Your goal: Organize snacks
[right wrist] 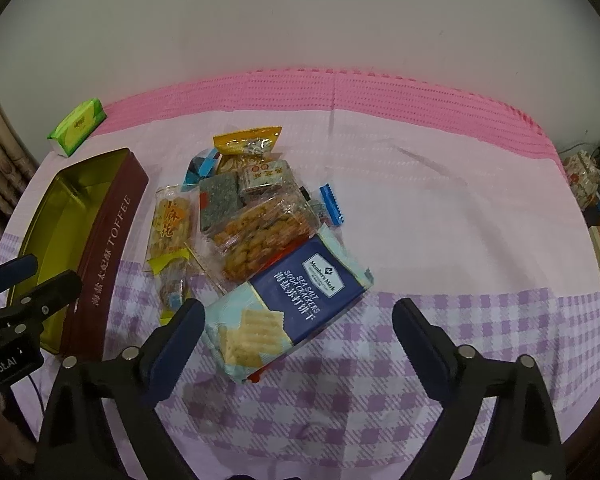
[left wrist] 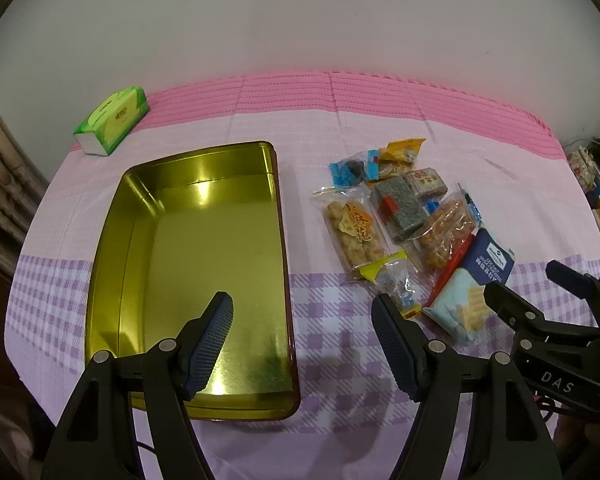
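1. Progress: looks like the start. The toffee tin (left wrist: pixel 204 264) is open with nothing in it; every snack is outside it in 1 pile (right wrist: pixel 256 216) on the counter (right wrist: pixel 440 208), just right of the tin.
2. Left tongs (left wrist: pixel 302 344): open, gripping nothing, hanging over the tin's near right corner.
3. Right tongs (right wrist: pixel 298 332): open, gripping nothing, jaws straddling the near end of the soda cracker pack (right wrist: pixel 284 312), the nearest item.
4. Left to do: all packs into the tin, I'd judge.
5. Room: counter right of the pile is bare, so approach from there is free. Tin wall close on the pile's left; the 2 tongs are near each other. Tissue pack (left wrist: pixel 112 120) sits well apart at the far left.
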Demonstrator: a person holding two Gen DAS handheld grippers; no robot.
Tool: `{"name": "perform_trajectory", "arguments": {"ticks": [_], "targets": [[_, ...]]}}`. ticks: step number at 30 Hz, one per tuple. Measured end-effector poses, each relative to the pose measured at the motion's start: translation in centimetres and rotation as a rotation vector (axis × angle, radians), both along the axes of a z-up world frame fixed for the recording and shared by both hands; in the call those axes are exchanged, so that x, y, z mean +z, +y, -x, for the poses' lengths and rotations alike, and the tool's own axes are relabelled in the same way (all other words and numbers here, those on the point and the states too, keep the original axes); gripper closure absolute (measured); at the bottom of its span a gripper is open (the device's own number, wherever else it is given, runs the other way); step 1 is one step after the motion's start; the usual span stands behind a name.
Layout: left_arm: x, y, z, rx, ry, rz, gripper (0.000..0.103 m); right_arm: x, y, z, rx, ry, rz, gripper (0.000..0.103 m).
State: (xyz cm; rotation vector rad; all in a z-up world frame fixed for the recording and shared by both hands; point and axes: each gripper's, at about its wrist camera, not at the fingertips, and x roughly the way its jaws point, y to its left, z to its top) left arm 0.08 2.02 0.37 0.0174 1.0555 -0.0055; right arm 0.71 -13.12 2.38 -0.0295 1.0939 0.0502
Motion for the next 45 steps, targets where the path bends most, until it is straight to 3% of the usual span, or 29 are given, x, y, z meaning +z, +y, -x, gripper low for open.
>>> {"name": "perform_trajectory", "arguments": {"ticks": [12,19,29,40,45], "targets": [[0.3,1.4,-0.3,0.026,-0.014,0.008,0.031,-0.8,-0.6,-0.8,-0.045,0.08,-0.06,0.023],[0.2,2.2,-0.4,0.038,-0.017,0.019,0.031,-1.7,-0.9,-2.2,-0.124,0.159,-0.121,0.023],[0.1,3.2,-0.5,0.055,-0.016,0.028,0.031,-4.0,-0.9,-4.5,-0.235,0.244,-0.133,0.024],[-0.2,2.9,-0.7,0.045,-0.004,0.017,0.031,-4.4,0.9,-4.9,-0.127,0.226,-0.056,0.04],[-0.3,2.3,-0.7,0.032,0.0,0.003,0.031,-4.3,0.7,-4.6,-0.052,0.225,-0.022,0.042]]}}
